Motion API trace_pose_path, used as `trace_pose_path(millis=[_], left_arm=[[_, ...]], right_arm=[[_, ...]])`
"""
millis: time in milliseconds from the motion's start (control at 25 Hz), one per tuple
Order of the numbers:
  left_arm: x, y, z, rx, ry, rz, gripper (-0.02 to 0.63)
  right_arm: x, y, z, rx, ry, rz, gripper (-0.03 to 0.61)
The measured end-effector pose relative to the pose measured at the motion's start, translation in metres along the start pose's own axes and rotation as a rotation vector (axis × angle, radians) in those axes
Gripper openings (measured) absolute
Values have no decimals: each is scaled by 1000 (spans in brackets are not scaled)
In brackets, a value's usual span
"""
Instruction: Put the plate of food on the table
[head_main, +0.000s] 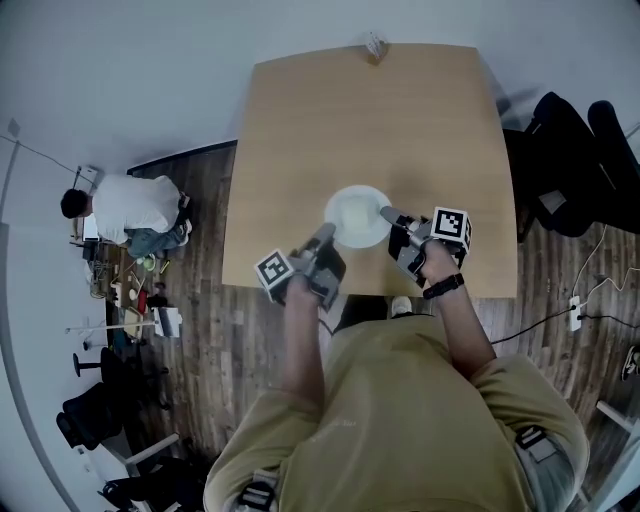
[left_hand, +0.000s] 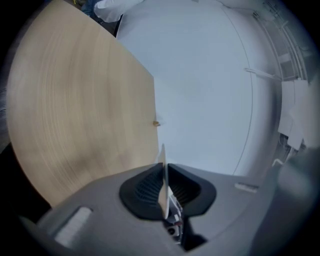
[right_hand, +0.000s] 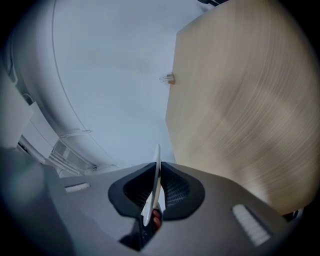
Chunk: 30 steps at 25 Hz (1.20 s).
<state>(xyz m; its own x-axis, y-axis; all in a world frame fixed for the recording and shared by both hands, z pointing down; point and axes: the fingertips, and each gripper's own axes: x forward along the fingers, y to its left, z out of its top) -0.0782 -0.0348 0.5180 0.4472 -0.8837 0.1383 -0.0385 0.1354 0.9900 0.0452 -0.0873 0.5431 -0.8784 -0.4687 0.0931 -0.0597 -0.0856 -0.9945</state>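
A round white plate (head_main: 357, 215) is over the near part of the light wooden table (head_main: 370, 120); I cannot tell whether it touches the top, and no food shows on it. My left gripper (head_main: 325, 238) is shut on its near-left rim and my right gripper (head_main: 392, 215) on its right rim. In the left gripper view the plate (left_hand: 162, 180) stands edge-on, pinched by the left gripper (left_hand: 164, 169). The right gripper view shows the same thin rim (right_hand: 155, 192) clamped in the right gripper (right_hand: 158, 169).
A small object (head_main: 375, 45) sits at the table's far edge. A person in a white top (head_main: 130, 215) sits low at the left among clutter. Black chairs (head_main: 570, 160) stand to the table's right. A pale wall lies beyond the table.
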Motion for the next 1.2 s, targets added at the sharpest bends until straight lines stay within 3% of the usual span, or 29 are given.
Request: trace_pose_path(millis=[120, 240, 480, 560, 640, 720, 1200], left_arm=[[15, 8, 6, -20, 17, 24, 20], [56, 14, 36, -25, 33, 55, 20], [87, 12, 62, 11, 91, 29, 21], [101, 16, 77, 87, 120, 58, 21], [115, 25, 91, 228, 165, 136, 18], [129, 31, 105, 310, 192, 192, 20], [213, 96, 179, 425, 270, 308, 28]], right_arm=[[5, -5, 12, 4, -20, -26, 21], [35, -11, 49, 10, -26, -59, 23], [62, -10, 77, -47, -40, -83, 18], [75, -12, 89, -56, -42, -94, 18], [90, -16, 100, -90, -35, -123, 15], [104, -20, 111, -123, -33, -149, 12], [180, -95, 177, -204, -43, -319, 31]])
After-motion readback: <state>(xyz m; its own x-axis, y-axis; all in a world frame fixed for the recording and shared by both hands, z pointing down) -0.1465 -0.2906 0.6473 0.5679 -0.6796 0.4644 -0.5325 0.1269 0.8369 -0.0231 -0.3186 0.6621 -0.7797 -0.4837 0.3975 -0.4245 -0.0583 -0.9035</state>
